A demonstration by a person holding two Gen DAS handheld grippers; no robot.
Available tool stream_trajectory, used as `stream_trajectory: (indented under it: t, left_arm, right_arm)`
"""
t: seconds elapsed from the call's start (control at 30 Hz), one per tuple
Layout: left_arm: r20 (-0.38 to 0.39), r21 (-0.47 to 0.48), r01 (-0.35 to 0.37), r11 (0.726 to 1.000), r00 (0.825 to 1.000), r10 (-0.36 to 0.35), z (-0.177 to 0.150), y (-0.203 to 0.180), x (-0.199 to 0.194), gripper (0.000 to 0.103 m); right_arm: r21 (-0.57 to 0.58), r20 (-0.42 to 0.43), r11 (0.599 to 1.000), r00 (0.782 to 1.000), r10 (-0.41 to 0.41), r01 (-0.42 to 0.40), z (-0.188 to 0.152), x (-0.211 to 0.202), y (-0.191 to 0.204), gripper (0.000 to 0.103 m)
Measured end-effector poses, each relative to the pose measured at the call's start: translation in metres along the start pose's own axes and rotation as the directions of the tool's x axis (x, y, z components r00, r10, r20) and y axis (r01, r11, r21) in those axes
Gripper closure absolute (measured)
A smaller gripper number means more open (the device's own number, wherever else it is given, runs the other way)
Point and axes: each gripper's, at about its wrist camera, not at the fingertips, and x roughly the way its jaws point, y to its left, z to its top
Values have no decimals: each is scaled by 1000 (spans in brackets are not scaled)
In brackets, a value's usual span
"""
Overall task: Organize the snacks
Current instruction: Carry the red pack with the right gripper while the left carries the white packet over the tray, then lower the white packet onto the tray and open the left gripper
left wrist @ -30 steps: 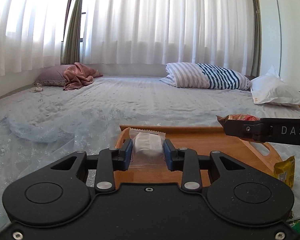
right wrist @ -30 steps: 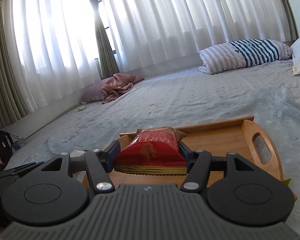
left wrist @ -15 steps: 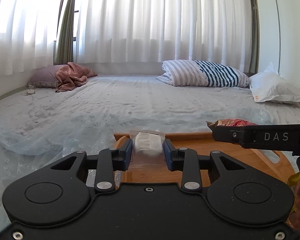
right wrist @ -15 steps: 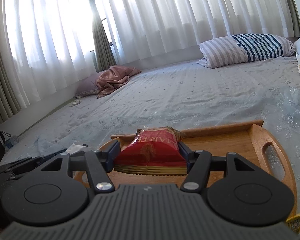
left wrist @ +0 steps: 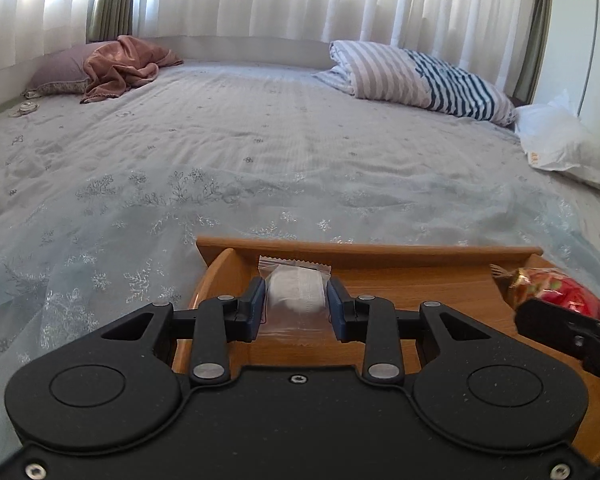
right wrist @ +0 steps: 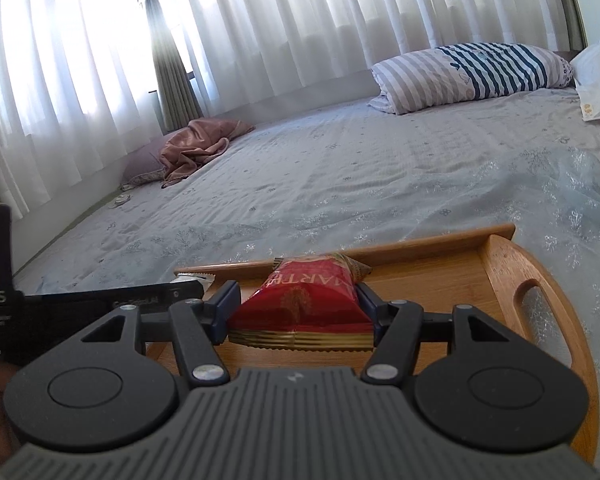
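My left hand-held gripper (left wrist: 296, 300) is clamped on a clear-wrapped white snack (left wrist: 296, 294), low over the left end of the wooden tray (left wrist: 364, 249) on the bed (left wrist: 260, 152). My right hand-held gripper (right wrist: 298, 306) is clamped on a red snack packet (right wrist: 306, 298) over the tray's middle. Neither is released yet; both remain to be set down.

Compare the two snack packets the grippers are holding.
The left gripper holds a clear packet with a white snack showing inside; the right gripper holds a red packet, opaque, with gold lettering and gold edges. The red packet looks wider and puffier between its fingers, the clear one narrower and flatter. Both have crimped ends, are clamped from the sides, and are held over the wooden tray.
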Motion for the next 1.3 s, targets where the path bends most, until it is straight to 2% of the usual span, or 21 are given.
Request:
stream_trajectory:
  t: [0.1, 0.3, 0.83, 1.03, 1.13, 1.3]
  left_arm:
    - [-5, 29, -44, 999, 999, 44, 4, -5, 18, 71]
    - [-44, 34, -79, 996, 996, 80, 7, -9, 40, 71]
    - [-38, 13, -73, 997, 997, 73, 5, -9, 40, 64]
    - [-26, -32, -73, 997, 997, 72, 12, -3, 29, 61]
    - [-12, -58, -71, 996, 997, 71, 15, 3, 13, 60]
    - [24, -70, -50, 996, 998, 51, 11, 17, -28, 56]
  right_arm:
    - [31, -14, 999, 1000, 22, -21, -3, 2, -5, 39]
    - [-7, -26, 1000, 1000, 5, -6, -7, 7, -2, 39]
    - [11, -23, 1000, 999, -29, 29, -9, 3, -7, 39]
    - [-4, -12, 998, 998, -55, 55, -6, -4, -8, 39]
    - [-22, -11, 996, 996, -92, 92, -5, -3, -6, 39]
    - [-49, -38, 995, 995, -94, 92, -4, 10, 2, 39]
